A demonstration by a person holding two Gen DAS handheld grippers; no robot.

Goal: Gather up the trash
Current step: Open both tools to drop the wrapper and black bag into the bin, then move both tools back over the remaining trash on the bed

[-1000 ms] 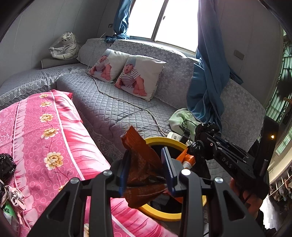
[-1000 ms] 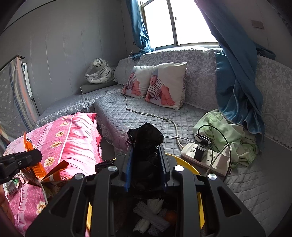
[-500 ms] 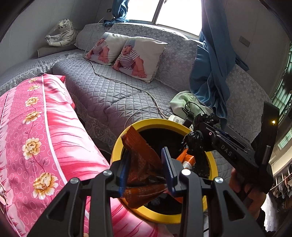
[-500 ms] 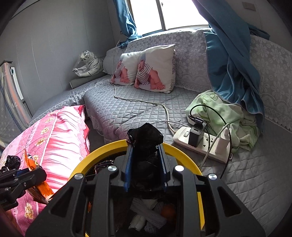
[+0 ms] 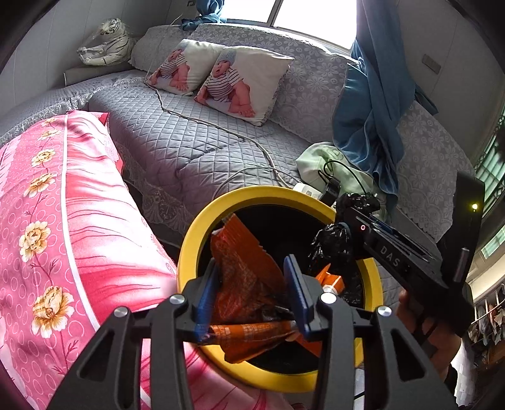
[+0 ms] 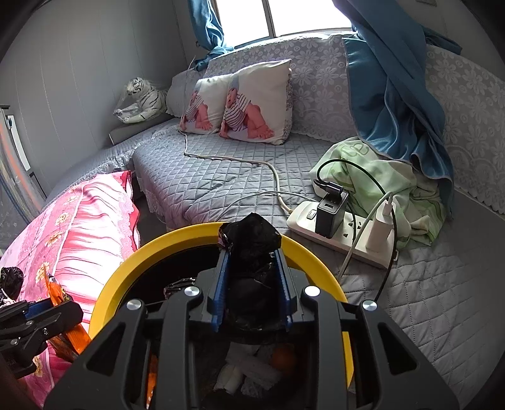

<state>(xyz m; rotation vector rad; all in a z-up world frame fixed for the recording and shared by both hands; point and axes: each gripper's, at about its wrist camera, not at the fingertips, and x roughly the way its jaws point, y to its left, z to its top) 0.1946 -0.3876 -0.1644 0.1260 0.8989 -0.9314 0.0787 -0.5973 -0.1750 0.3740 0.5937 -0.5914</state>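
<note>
Location: a lived-in room of a private home. Indicators: an L-shaped sofa (image 5: pixel 202 148) with a grey quilted cover; two cushions (image 5: pixel 221 82) printed with baby photographs; a plush white tiger (image 5: pixel 104 41) in the corner; blue curtains (image 6: pixel 394 94) at a bright window (image 6: pixel 303 15); a power strip (image 6: pixel 341 233) with chargers on the seat; a pink floral cloth (image 5: pixel 63 220); a yellow-rimmed waste bin (image 5: pixel 195 246).

Both grippers (image 5: pixel 252 293) (image 6: pixel 252 284) are black with blue ribbed pads (image 5: pixel 296 295), silver screws, and seemingly "DAS" lettering.
</note>
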